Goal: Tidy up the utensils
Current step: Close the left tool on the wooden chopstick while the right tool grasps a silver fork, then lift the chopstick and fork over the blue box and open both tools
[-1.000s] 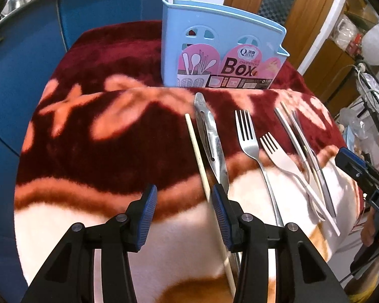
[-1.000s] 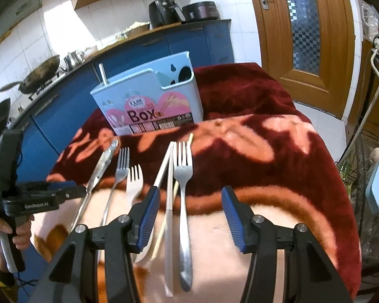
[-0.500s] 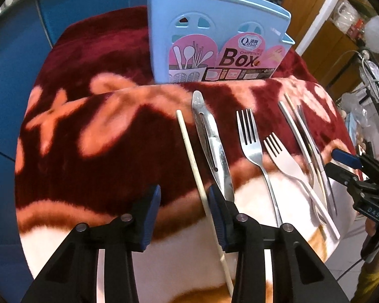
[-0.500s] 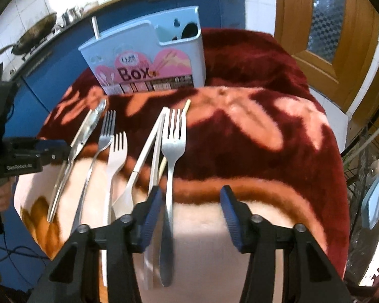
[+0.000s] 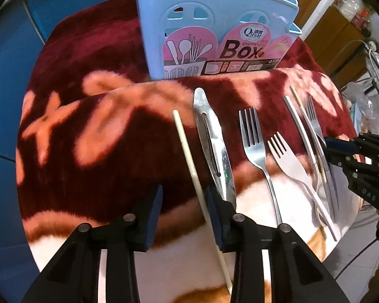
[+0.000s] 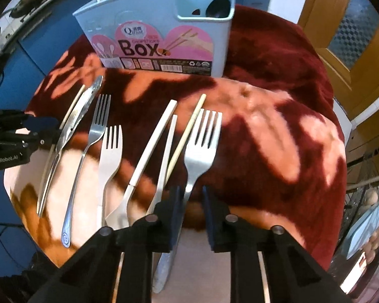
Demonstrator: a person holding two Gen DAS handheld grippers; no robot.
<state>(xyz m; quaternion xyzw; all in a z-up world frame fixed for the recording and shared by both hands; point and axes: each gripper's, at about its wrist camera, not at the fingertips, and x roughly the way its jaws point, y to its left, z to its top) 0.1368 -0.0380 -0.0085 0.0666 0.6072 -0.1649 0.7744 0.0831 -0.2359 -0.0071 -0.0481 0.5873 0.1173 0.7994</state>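
Note:
A light blue utensil box [image 5: 214, 30] stands at the back of the blanket; it also shows in the right wrist view [image 6: 164, 30]. Utensils lie in a row in front of it. My left gripper [image 5: 184, 214] is open low over the blanket, with a pale chopstick [image 5: 189, 156] between its fingers and metal tongs [image 5: 212, 139] by the right finger. My right gripper [image 6: 192, 212] has narrowed around the handle of a large silver fork [image 6: 202, 136]; whether the pads touch it is unclear. Two other forks [image 6: 98, 123] lie further left.
The red and cream blanket [image 5: 88, 126] covers a small round table that drops off at the front and sides. Blue cabinets [image 5: 10, 50] stand behind on the left. A wooden door [image 6: 346, 25] and cluttered shelves are to the right. White-handled utensils [image 6: 151, 146] lie beside the large fork.
Both grippers have moved down and forward toward the utensils. The right gripper's fingers have closed in from wide open to a narrow gap around the large fork's handle. The left gripper stays open.

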